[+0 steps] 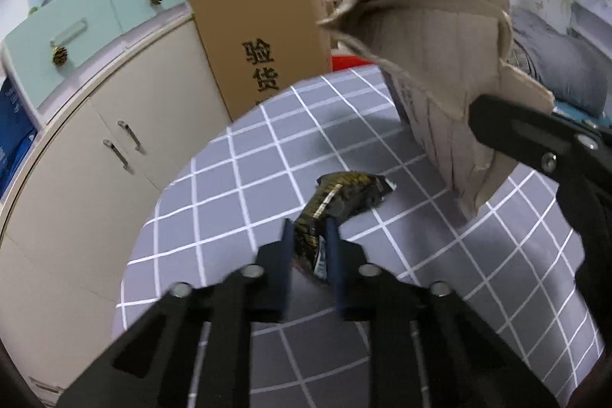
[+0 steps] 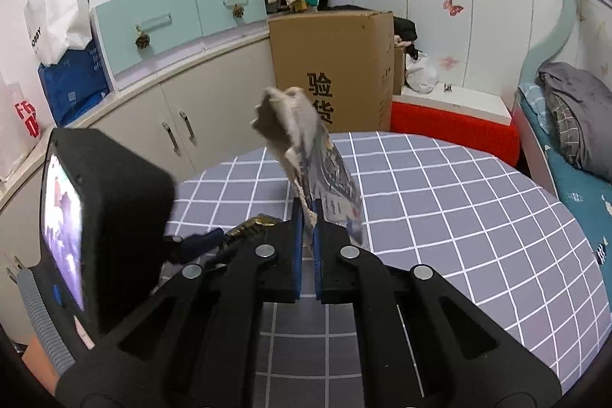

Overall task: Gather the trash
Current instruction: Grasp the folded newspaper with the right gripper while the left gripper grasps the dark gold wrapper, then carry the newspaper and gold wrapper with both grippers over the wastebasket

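A crumpled black-and-gold snack wrapper point(image 1: 344, 194) lies on the round table with the grey checked cloth point(image 1: 237, 174). My left gripper point(image 1: 309, 236) is shut on the wrapper's near end. My right gripper point(image 2: 308, 220) is shut on a torn piece of brown cardboard point(image 2: 298, 136) with print on one side and holds it upright above the table point(image 2: 459, 201). In the left wrist view the cardboard point(image 1: 440, 37) hangs at the upper right from the right gripper point(image 1: 482, 117). In the right wrist view the left gripper point(image 2: 214, 238) and the wrapper point(image 2: 248, 227) show at the lower left.
A tall brown cardboard box point(image 2: 332, 64) stands behind the table, beside beige cabinets point(image 2: 214, 109) along the left wall. A red seat point(image 2: 451, 129) is at the far right, with a bed and a grey blanket point(image 2: 573, 109) beyond it.
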Action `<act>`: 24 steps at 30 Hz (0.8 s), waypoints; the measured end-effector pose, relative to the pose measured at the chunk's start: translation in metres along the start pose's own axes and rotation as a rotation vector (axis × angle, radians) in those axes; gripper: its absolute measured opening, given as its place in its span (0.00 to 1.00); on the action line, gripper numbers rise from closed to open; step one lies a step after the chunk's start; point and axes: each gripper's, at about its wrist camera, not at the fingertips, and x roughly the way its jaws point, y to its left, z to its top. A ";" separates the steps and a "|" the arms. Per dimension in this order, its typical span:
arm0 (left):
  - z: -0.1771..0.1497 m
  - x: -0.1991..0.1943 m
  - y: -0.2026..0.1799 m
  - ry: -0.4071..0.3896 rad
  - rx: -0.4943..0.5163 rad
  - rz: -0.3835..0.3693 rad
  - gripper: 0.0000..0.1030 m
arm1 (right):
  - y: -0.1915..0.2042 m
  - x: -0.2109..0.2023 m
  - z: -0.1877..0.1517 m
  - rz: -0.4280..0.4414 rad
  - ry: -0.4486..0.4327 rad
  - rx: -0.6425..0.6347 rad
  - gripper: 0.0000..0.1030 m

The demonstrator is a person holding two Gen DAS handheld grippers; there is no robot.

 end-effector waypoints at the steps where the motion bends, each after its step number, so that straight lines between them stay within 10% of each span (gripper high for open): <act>1: 0.000 -0.001 0.003 0.003 -0.015 -0.001 0.11 | 0.000 -0.003 0.000 0.003 -0.010 -0.002 0.04; 11: -0.036 -0.072 0.070 -0.086 -0.133 0.050 0.10 | 0.022 -0.025 0.003 0.134 -0.037 0.032 0.04; 24: -0.113 -0.141 0.173 -0.145 -0.295 0.095 0.10 | 0.148 -0.066 -0.007 0.263 -0.011 -0.117 0.02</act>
